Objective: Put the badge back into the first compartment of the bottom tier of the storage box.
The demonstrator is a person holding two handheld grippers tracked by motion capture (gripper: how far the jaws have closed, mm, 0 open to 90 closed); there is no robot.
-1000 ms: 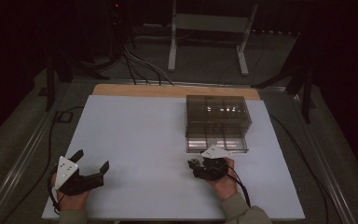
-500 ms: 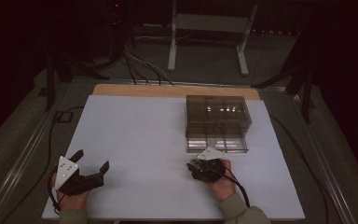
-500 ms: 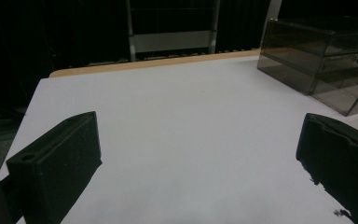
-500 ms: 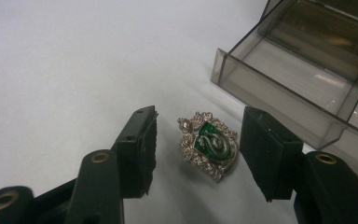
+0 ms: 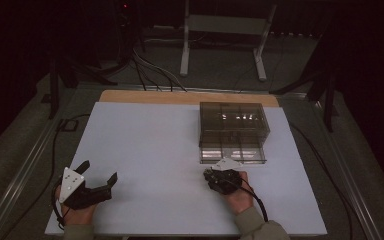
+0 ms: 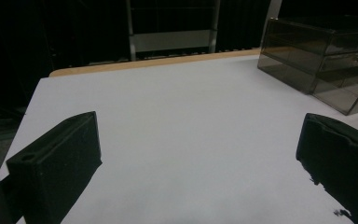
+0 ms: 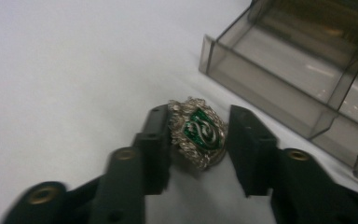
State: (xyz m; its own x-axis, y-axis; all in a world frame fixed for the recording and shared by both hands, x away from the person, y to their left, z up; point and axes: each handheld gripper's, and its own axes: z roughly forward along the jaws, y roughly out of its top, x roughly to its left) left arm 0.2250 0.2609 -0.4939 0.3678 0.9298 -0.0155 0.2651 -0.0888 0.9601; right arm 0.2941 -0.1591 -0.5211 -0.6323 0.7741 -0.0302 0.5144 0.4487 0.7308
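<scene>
Currently, right gripper [image 7: 198, 140]: lower centre of its own view, jaws flanking a silver brooch [image 7: 197, 133] with a green enamel centre; left jaw touches its edge, a slim gap shows at the right, so not yet clenched.
Brooch place: on the white bench [image 5: 150, 145], just beside the smoked plastic drawer box [image 5: 233, 131].
Left gripper [image 5: 96, 181]: lower left of the high view, jaws released, nothing between them.
Risk: the ornate, uneven rim may skid or tip out as the jaws close off-centre.

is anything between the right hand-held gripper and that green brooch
Nothing visible. The brooch already sits between the right hand-held gripper's open jaws, one jaw against its edge, the other just clear. The drawer box stands beyond, off to one side.
</scene>
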